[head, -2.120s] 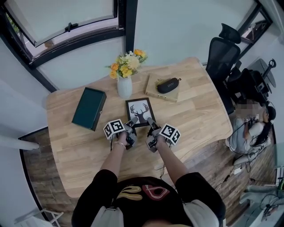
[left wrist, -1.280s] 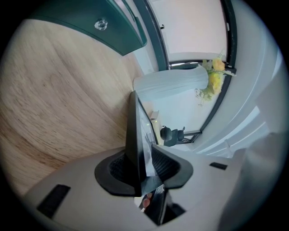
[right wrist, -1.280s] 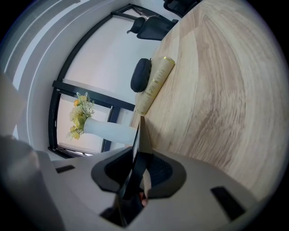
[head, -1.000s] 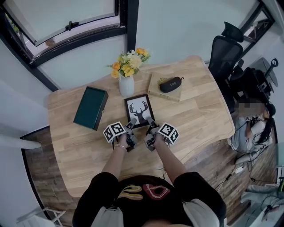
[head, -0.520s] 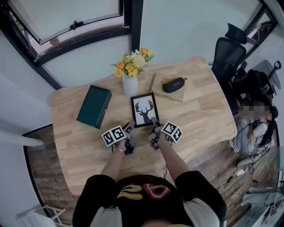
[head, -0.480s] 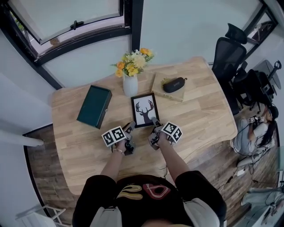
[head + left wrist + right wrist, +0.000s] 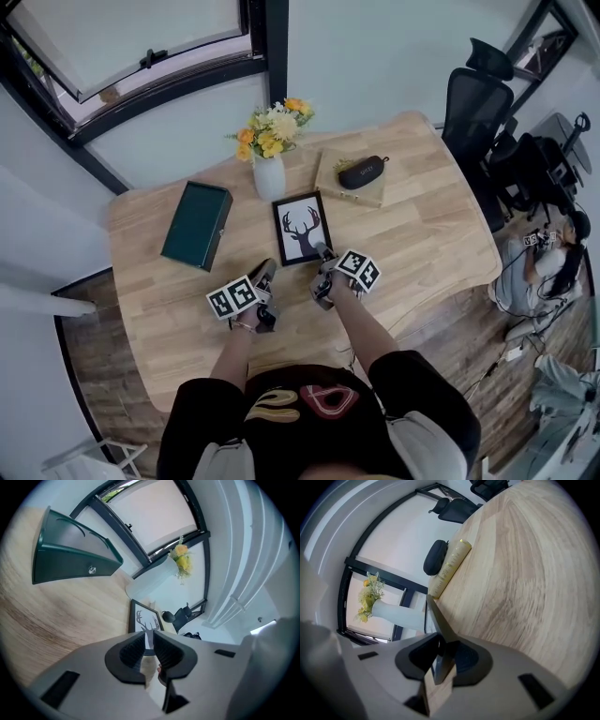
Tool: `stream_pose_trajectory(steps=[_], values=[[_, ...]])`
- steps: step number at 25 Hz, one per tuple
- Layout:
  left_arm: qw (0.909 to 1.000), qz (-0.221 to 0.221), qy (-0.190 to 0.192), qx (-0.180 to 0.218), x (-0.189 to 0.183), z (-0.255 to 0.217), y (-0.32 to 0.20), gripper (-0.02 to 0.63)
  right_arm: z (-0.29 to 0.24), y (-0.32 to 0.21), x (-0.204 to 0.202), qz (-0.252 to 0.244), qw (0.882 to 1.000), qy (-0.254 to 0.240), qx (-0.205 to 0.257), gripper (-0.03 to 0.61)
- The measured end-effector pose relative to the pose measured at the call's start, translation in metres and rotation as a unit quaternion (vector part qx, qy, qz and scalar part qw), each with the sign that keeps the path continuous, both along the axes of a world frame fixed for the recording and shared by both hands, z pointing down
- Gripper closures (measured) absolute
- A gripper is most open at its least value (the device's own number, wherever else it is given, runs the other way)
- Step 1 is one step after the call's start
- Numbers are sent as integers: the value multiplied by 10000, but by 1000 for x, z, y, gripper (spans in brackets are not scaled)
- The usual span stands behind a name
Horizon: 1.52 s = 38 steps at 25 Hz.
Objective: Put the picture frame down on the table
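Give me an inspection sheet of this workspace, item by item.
Surface: wooden table, bare along the near edge.
Job's things: picture frame, deer print up, at mid-table; whether it lies fully flat cannot be told.
Clutter: flower vase, green box, glasses case on a wooden block.
Grippers: right gripper shut on the frame's near edge; left gripper clear of the frame, fingers just been closing, narrow gap, nothing between.
Cables: floor cables right of the table.
Surroundings: office chair, window, seated person.
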<state>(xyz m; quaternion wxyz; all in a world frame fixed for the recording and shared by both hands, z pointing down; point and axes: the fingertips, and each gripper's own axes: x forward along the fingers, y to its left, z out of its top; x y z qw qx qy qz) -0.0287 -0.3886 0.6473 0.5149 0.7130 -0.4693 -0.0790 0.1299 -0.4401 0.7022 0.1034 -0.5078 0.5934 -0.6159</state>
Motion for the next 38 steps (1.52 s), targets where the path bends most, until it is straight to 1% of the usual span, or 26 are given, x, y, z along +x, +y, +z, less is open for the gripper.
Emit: stream_pose_trajectory(steps=[4, 7, 10, 12, 14, 18, 22, 26, 30, 32, 35, 38], values=[[9997, 41, 69, 210, -2, -13, 7, 563, 2, 1, 1, -8, 10000, 64, 7, 484], [9997, 26, 85, 221, -4, -13, 10, 568, 3, 0, 0, -58, 9999, 85, 1, 480], [9997, -29, 91, 224, -7, -14, 10, 569, 5, 0, 0, -232, 9995, 231, 21, 471], [9996, -75, 109, 235, -8, -15, 11, 569, 7, 2, -1, -355, 9990, 284, 12, 438], [9996, -117, 131, 243, -10, -16, 12, 569, 6, 3, -4, -443, 9988, 217, 43, 383], [9994, -172, 153, 239, -13, -17, 13, 569, 1, 2, -10, -661, 9975, 165, 195, 332], [9994, -189, 173, 229, -12, -17, 15, 569, -4, 5, -18, -1207, 9907, 504, 374, 279], [9995, -207, 158, 204, -12, -15, 19, 569, -6, 12, -25, -1888, 9764, 911, 524, 259], [9995, -227, 117, 191, -14, -14, 22, 569, -2, 19, -30, -2533, 9541, 1504, 535, 255], [9995, -225, 94, 195, -14, -13, 23, 569, 0, 23, -31, -2835, 9392, 1854, 561, 251], [9995, -232, 77, 194, -14, -13, 26, 569, 5, 29, -32, -3284, 9131, 2341, 600, 244], [9996, -230, 58, 176, -15, -11, 29, 569, 9, 36, -31, -3565, 8920, 2710, 607, 244]])
